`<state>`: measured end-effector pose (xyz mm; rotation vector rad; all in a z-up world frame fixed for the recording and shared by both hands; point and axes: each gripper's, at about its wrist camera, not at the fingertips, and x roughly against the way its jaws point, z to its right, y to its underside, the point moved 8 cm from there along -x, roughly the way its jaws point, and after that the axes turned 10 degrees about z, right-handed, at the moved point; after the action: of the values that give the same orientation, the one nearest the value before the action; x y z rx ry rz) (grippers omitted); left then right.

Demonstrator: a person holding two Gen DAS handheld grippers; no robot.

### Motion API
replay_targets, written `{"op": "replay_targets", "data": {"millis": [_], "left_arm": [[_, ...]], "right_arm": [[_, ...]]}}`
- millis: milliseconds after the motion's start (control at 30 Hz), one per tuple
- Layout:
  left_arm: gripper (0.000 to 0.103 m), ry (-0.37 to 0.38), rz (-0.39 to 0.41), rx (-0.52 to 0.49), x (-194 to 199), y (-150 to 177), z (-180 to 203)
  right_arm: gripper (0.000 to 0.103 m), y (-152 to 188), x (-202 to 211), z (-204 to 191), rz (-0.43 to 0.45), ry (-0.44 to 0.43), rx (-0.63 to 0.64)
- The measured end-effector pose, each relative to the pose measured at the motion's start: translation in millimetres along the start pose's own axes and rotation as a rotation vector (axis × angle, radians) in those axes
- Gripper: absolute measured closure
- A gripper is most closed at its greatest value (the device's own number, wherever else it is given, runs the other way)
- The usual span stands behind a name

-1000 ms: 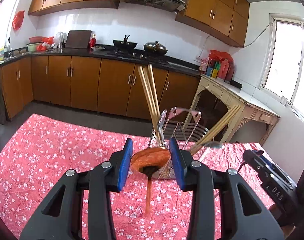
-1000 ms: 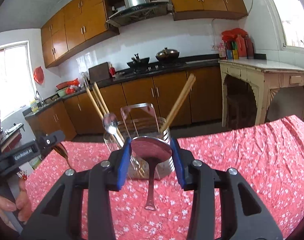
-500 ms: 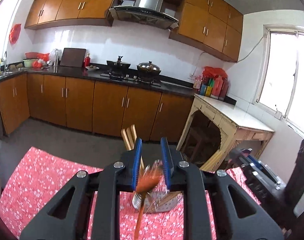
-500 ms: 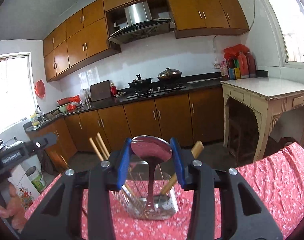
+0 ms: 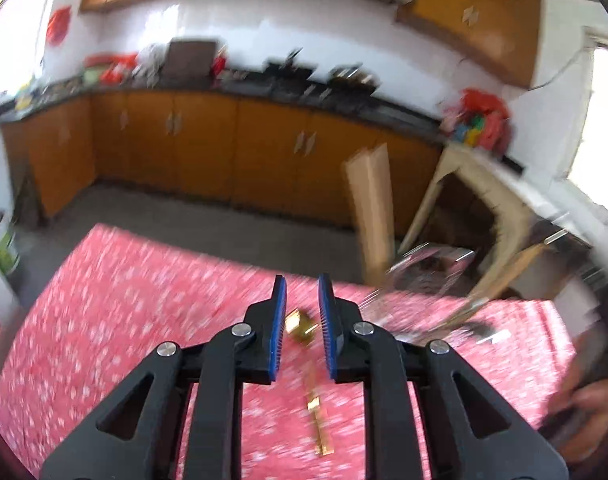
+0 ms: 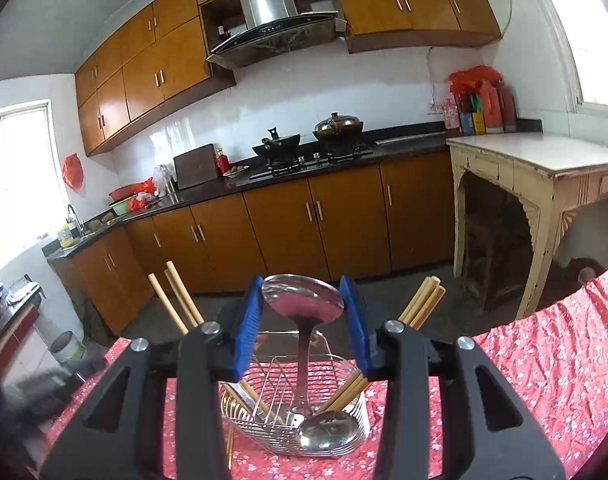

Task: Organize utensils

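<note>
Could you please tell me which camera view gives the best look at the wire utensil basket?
The right wrist view: the wire utensil basket sits sharp and nearly whole on the red tablecloth, holding chopsticks and a spoon. In the left wrist view the basket is only a motion-blurred smear at right.

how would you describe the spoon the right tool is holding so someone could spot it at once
On the table with the red floral cloth stands a wire utensil basket. Above it, the right tool grips a silver spoon by its bowl, handle hanging down into the basket. The basket's other silver spoon lies loose against the rim.
</note>
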<state>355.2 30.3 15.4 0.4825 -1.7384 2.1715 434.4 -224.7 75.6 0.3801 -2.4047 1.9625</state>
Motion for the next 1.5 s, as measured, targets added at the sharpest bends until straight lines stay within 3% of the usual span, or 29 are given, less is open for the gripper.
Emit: {"op": "replay_targets", "data": {"millis": [100, 167, 333, 533, 867, 1033, 1133, 1333, 1433, 1500], "left_arm": [[0.073, -0.046, -0.088, 0.006, -32.7, 32.3, -20.2], [0.049, -0.038, -0.117, 0.01, -50.0, 46.9, -21.4], [0.038, -0.043, -0.158, -0.039, -99.4, 72.7, -7.8], [0.039, -0.089, -0.248, -0.04, -140.0, 94.9, -7.4], [0.037, -0.138, -0.254, -0.039, -163.4, 86.6, -12.9], [0.037, -0.151, -0.249, -0.047, -163.7, 89.3, -11.7], [0.044, -0.158, -0.253, -0.083, -166.9, 87.9, -9.1], [0.043, -0.194, -0.242, -0.157, -145.0, 94.4, -37.3], [0.044, -0.2, -0.256, -0.117, -137.1, 93.2, -51.3], [0.044, -0.147, -0.259, -0.027, -133.3, 89.7, -51.3]], "right_arm": [[0.064, -2.6, 1.2, -2.9, 0.008, -0.007, -0.009], [0.064, -4.5, 1.4, -4.9, 0.017, -0.009, -0.009], [0.064, -4.9, -0.3, -5.6, 0.018, -0.009, -0.006], [0.064, -7.3, -4.2, -5.6, 0.022, -0.022, -0.004], [0.064, -8.8, -12.7, -5.8, 0.027, -0.056, -0.007], [0.064, -6.4, -13.5, -4.3, 0.024, -0.053, -0.007], [0.064, -5.2, -13.1, -3.6, 0.022, -0.053, -0.006], [0.064, -0.1, -11.5, -2.3, 0.021, -0.056, -0.009], [0.064, 2.3, -10.0, -1.6, 0.024, -0.056, -0.012], [0.064, 2.3, -9.5, -1.5, 0.025, -0.055, -0.009]]}}
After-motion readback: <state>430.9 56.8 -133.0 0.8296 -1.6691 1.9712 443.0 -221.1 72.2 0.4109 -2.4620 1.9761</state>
